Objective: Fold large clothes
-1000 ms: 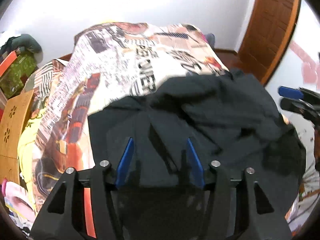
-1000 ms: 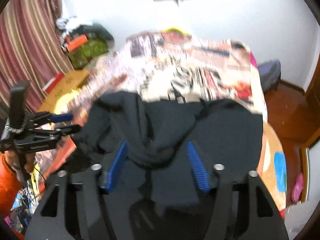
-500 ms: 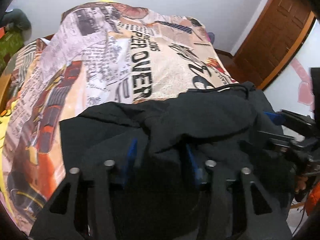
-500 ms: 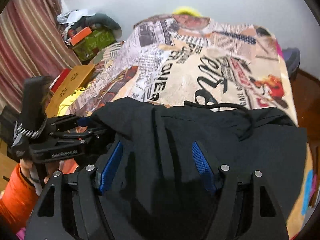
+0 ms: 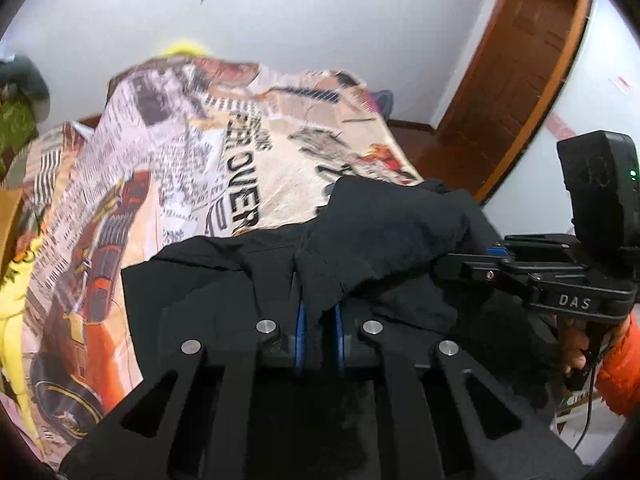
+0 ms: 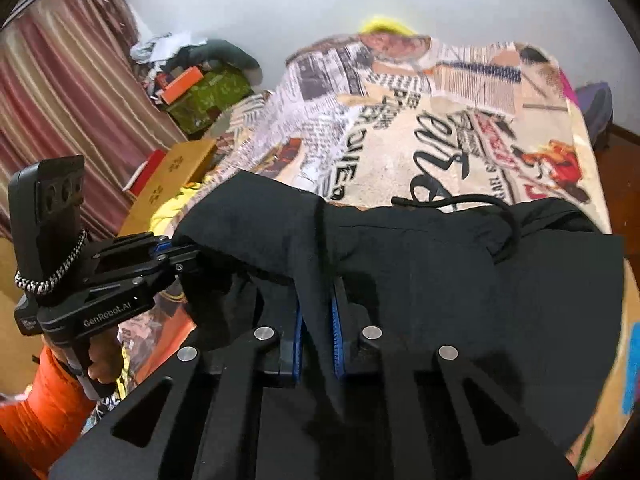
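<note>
Black garment (image 5: pixel 384 224), seemingly pinched in both closing hand-held grippers (image 5: pixel 319 322) (image 6: pixel 316 326).

This is a bedroom in a home. A big bed with a printed newspaper-pattern cover (image 6: pixel 440 128) fills the middle. A brown wooden door (image 5: pixel 516 76) stands at two o'clock in the left view. Striped red and cream curtains (image 6: pixel 60 92) hang at ten o'clock in the right view. A messy pile of boxes and clothes (image 6: pixel 196 76) sits at eleven o'clock by the plain white wall (image 6: pixel 248 0).
</note>
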{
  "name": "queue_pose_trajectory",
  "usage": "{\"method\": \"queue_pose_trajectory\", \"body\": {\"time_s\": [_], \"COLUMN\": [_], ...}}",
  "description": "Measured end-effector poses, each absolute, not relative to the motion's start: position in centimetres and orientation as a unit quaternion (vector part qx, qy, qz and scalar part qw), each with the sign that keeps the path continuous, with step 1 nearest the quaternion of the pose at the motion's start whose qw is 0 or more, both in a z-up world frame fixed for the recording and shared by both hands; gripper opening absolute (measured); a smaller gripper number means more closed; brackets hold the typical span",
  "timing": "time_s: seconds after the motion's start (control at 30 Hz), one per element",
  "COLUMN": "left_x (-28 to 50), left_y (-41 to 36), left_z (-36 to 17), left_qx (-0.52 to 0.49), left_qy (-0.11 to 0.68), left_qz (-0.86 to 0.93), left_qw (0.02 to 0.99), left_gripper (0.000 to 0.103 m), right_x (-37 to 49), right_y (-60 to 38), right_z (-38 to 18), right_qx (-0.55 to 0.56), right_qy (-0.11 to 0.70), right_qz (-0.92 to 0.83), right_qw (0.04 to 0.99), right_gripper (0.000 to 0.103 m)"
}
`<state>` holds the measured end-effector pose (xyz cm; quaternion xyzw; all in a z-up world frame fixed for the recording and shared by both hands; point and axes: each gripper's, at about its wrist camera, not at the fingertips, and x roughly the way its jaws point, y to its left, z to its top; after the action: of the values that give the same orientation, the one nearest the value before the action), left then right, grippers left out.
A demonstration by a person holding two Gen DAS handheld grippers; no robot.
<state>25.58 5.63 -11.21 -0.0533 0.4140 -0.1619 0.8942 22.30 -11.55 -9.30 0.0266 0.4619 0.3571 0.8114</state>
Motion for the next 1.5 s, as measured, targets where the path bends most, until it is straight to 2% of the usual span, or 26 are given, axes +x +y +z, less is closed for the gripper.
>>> {"method": "queue_pose_trajectory", "body": {"time_s": [0.13,0.3,0.37,0.4,0.43,0.47,0.53,0.67,0.77,0.87,0.93,1.0,1.13,1.33,1.5], "left_x": [22.2,19.2,18.1,17.7,17.0,16.6,15.6,14.0,13.3,13.1,13.7,15.1,19.1,24.0,22.5], "left_y": [4.5,3.2,2.7,2.6,2.5,2.5,2.4,2.3,2.5,2.7,3.1,3.7,5.0,6.2,4.9], "left_z": [-9.6,-10.2,-11.0,-11.4,-11.7,-11.9,-11.7,-10.0,-7.6,-4.8,-3.5,-2.7,-3.4,-8.5,-12.6], "left_qx": [-0.042,-0.021,-0.009,-0.007,-0.008,-0.009,0.000,0.018,0.019,0.027,0.030,0.029,0.018,-0.003,0.001], "left_qy": [0.407,0.427,0.441,0.448,0.455,0.456,0.456,0.438,0.407,0.361,0.335,0.320,0.338,0.417,0.456], "left_qz": [-0.180,-0.178,-0.173,-0.172,-0.173,-0.175,-0.173,-0.168,-0.172,-0.158,-0.143,-0.124,-0.096,-0.082,-0.117], "left_qw": [0.894,0.886,0.881,0.877,0.874,0.873,0.873,0.883,0.897,0.919,0.931,0.939,0.936,0.905,0.882], "left_gripper": [0.010,0.012,0.019,0.032,0.045,0.048,0.051,0.053,0.062,0.075,0.089,0.090,0.090,0.089,0.090], "right_x": [19.9,17.2,16.6,16.1,15.8,15.7,15.3,14.4,14.4,14.5,14.8,15.6,17.6,19.7,19.7], "right_y": [-12.4,-13.1,-13.4,-13.5,-13.6,-13.9,-14.6,-15.8,-16.6,-16.7,-16.5,-15.9,-14.1,-12.5,-12.8], "right_z": [-8.1,-8.1,-8.2,-8.2,-8.3,-8.2,-8.0,-6.9,-5.5,-4.3,-3.6,-3.0,-3.0,-5.8,-10.0], "right_qx": [0.009,-0.013,-0.018,-0.021,-0.021,-0.020,-0.015,-0.012,-0.002,0.003,0.006,0.001,0.000,-0.009,-0.021], "right_qy": [0.444,0.443,0.446,0.450,0.456,0.461,0.463,0.449,0.434,0.413,0.398,0.385,0.385,0.417,0.465], "right_qz": [0.357,0.347,0.340,0.336,0.334,0.332,0.323,0.313,0.307,0.305,0.301,0.297,0.299,0.288,0.274], "right_qw": [0.822,0.826,0.828,0.827,0.825,0.823,0.825,0.837,0.847,0.858,0.866,0.874,0.873,0.862,0.842], "right_gripper": [0.011,0.013,0.015,0.017,0.024,0.036,0.046,0.048,0.050,0.055,0.059,0.061,0.062,0.062,0.062]}}
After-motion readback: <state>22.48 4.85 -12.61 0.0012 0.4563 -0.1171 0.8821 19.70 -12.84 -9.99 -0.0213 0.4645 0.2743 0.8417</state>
